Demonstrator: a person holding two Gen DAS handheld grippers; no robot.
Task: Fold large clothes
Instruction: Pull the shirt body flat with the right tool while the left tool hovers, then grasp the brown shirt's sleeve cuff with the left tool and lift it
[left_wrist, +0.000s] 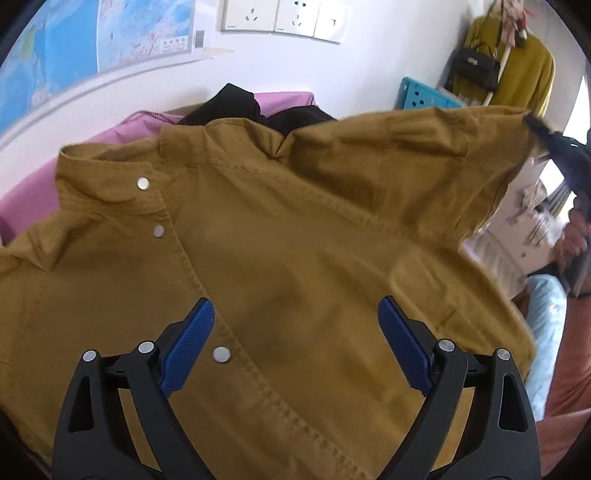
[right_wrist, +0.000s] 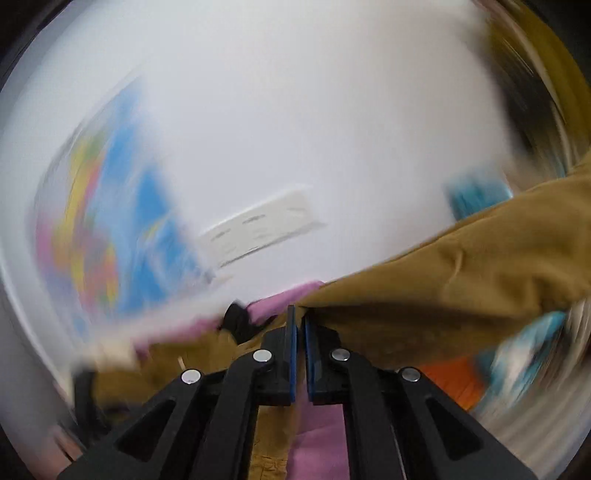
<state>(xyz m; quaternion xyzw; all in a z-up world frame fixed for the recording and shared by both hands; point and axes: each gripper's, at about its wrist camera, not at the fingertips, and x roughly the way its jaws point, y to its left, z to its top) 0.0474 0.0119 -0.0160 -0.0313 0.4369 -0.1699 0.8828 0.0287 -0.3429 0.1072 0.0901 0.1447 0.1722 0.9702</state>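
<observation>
A mustard-brown snap-button jacket (left_wrist: 280, 236) lies spread on a pink sheet (left_wrist: 26, 195), collar toward the wall. My left gripper (left_wrist: 295, 325) is open above its front placket, blue pads (left_wrist: 186, 347) wide apart, holding nothing. My right gripper (right_wrist: 299, 321) is shut on the jacket's sleeve (right_wrist: 461, 273) and holds it up in the air. In the left wrist view the lifted sleeve (left_wrist: 424, 147) stretches to the right gripper (left_wrist: 543, 133) at the right edge. The right wrist view is motion-blurred.
A black garment (left_wrist: 258, 107) lies behind the collar. A wall with a map (left_wrist: 74, 37) and sockets (left_wrist: 284, 16) is close behind. A blue crate (left_wrist: 424, 92) and a coat rack with a yellow coat (left_wrist: 524, 70) stand at the right.
</observation>
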